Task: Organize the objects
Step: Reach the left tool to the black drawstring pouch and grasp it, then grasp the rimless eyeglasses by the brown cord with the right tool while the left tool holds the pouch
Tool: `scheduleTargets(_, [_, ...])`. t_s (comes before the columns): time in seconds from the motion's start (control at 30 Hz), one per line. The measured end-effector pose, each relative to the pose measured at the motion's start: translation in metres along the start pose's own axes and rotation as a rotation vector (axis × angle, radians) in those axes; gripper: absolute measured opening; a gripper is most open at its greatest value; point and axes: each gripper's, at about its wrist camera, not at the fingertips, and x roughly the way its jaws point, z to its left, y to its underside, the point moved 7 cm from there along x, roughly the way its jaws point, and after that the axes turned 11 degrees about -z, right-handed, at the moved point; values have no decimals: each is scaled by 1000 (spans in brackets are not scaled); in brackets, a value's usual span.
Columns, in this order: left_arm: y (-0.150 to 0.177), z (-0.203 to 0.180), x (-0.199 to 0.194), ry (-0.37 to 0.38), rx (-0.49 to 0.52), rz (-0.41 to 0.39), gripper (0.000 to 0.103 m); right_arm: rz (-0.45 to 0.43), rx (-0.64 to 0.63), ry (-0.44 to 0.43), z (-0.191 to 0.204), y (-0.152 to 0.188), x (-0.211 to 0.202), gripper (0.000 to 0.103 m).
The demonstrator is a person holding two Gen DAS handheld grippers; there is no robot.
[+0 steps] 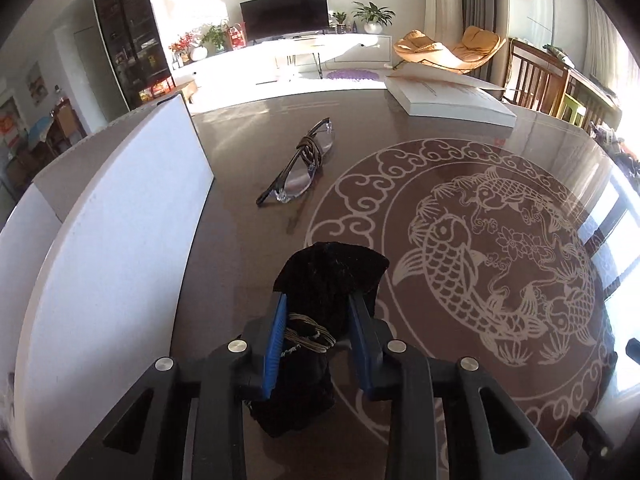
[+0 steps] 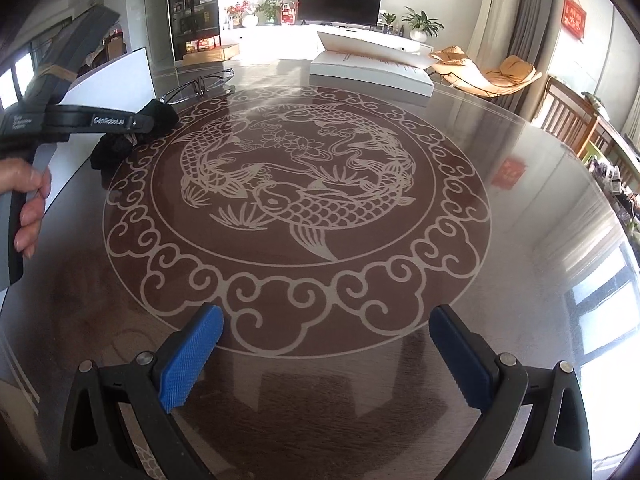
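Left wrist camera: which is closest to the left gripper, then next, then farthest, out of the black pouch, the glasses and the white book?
1. Black pouch: pinched in the left gripper jaws.
2. Glasses: folded, mid-table, straight ahead.
3. White book: far table edge, ahead to the right.

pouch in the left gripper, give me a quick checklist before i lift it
1. Left gripper shut on the pouch: ok, blue pads press both sides.
2. Grip position: not ok, pads pinch near the drawstring neck, so the body may sag.
3. Pouch contents: cannot tell.
4. Glasses clear of the lift path: ok, they lie apart, further back.
5. White board beside the pouch: ok, no contact seen.
6. Right gripper free: ok, open and holding nothing over the table.
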Motion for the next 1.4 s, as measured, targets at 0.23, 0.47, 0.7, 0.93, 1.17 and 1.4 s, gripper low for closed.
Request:
scheduleTargets(0.23, [80, -4, -93, -14, -65, -29, 32, -12, -30, 13, 4, 0, -3, 103])
scheduleTargets(0.47, [95, 5, -71, -4, -118, 44, 92, 0, -7, -7, 1, 0, 1, 103])
scheduleTargets(0.7, [100, 4, -68, 6, -117, 68, 103, 20, 33, -43, -2, 2, 2, 103])
scheduleTargets(0.93, [99, 3, -68, 6, -118, 65, 103, 28, 35, -57, -2, 2, 3, 103])
scheduleTargets(1.17, [99, 3, -67, 6, -118, 65, 103, 108, -118, -165, 22, -46, 32, 103])
scheduleTargets(1.4, [99, 3, -67, 6, -118, 65, 103, 138, -92, -210, 78, -153, 88, 103])
